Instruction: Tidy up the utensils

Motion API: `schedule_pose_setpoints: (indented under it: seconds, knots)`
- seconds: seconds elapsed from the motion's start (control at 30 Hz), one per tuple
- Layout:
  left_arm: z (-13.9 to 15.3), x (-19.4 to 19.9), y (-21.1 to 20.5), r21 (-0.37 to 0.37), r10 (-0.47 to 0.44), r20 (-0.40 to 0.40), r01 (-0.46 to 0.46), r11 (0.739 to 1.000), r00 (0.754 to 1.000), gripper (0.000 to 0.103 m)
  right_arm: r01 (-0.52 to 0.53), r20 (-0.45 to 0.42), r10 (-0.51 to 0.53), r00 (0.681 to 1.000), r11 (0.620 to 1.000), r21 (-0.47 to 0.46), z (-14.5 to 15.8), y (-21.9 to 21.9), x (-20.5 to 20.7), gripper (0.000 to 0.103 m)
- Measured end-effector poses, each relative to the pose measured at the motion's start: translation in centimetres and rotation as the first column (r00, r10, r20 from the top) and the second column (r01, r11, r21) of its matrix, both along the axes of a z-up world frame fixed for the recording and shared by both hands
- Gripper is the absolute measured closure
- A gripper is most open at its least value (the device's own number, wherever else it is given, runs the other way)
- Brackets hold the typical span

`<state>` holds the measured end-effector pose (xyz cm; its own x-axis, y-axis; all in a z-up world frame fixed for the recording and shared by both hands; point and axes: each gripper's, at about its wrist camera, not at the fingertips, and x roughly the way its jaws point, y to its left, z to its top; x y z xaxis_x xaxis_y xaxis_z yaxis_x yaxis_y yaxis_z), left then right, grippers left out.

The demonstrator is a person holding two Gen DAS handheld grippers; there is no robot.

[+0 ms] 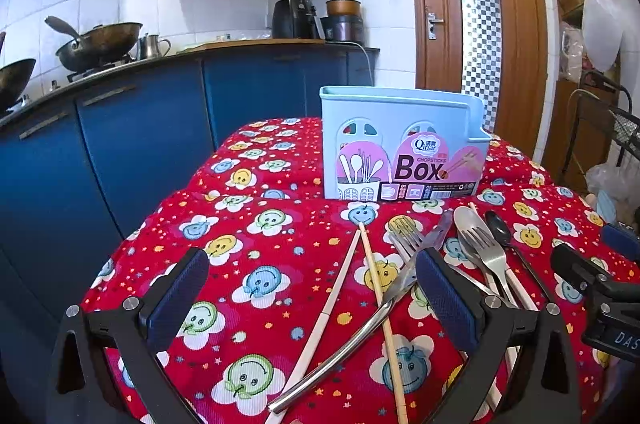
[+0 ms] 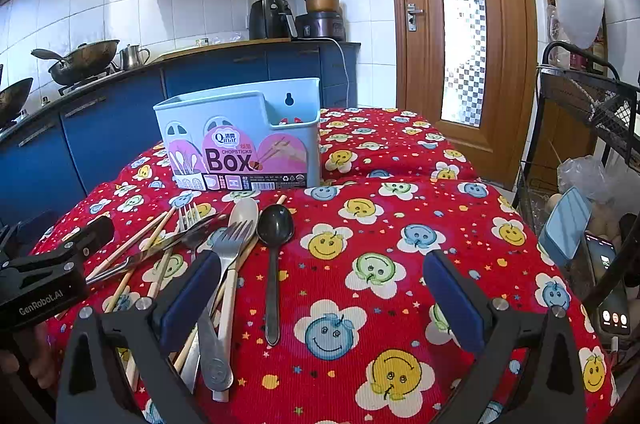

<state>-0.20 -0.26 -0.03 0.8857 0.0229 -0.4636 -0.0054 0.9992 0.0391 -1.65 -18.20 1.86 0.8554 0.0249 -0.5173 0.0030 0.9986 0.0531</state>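
Utensils (image 2: 224,256) lay heaped on the red smiley cloth (image 2: 400,224) covering the desk, just in front of the blue chopsticks box (image 2: 240,140). Left tool (image 1: 312,304) and right tool (image 2: 320,300) both hovered spread wide, holding nothing.

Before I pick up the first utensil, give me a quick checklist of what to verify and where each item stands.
1. Left hand-held gripper open and empty: ok.
2. Right hand-held gripper open and empty: ok.
3. Light blue chopsticks box upright on the red tablecloth, top open: ok.
4. Box compartments free of contents: cannot tell, the interior is mostly hidden.
5. Black spoon lying apart from the pile, easy to grasp alone: ok.
6. Remaining utensils separated: not ok; the fork, knife and chopsticks overlap one another.
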Motion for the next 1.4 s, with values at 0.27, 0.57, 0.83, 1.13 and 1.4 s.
schedule_pose_setpoints:
  seconds: [0.27,0.57,0.83,1.13,1.4]
  knots:
    - [0.07,-0.12,0.04,0.0,0.003,0.007,-0.003,1.0,1.0,0.0,0.0,0.001,0.0,1.0,1.0,0.0,0.08,-0.01,-0.04,0.0]
    - [0.19,-0.31,0.12,-0.001,0.008,0.016,-0.008,1.0,1.0,0.0,0.0,0.005,0.0,1.0,1.0,0.002,0.14,-0.08,-0.12,0.0]
    - [0.22,-0.36,0.16,-0.005,0.008,0.018,-0.008,1.0,1.0,0.0,0.001,0.006,-0.001,1.0,1.0,0.002,0.21,-0.1,-0.06,0.0]
    - [0.24,-0.51,0.22,0.0,0.015,0.029,-0.015,1.0,0.999,0.0,0.003,0.007,-0.003,1.0,1.0,0.002,0.23,-0.03,-0.1,0.0]
    - [0.24,-0.68,0.21,0.003,0.017,0.031,-0.017,1.0,0.999,0.0,0.005,0.003,-0.005,1.0,1.0,0.0,0.21,-0.05,-0.02,0.0]
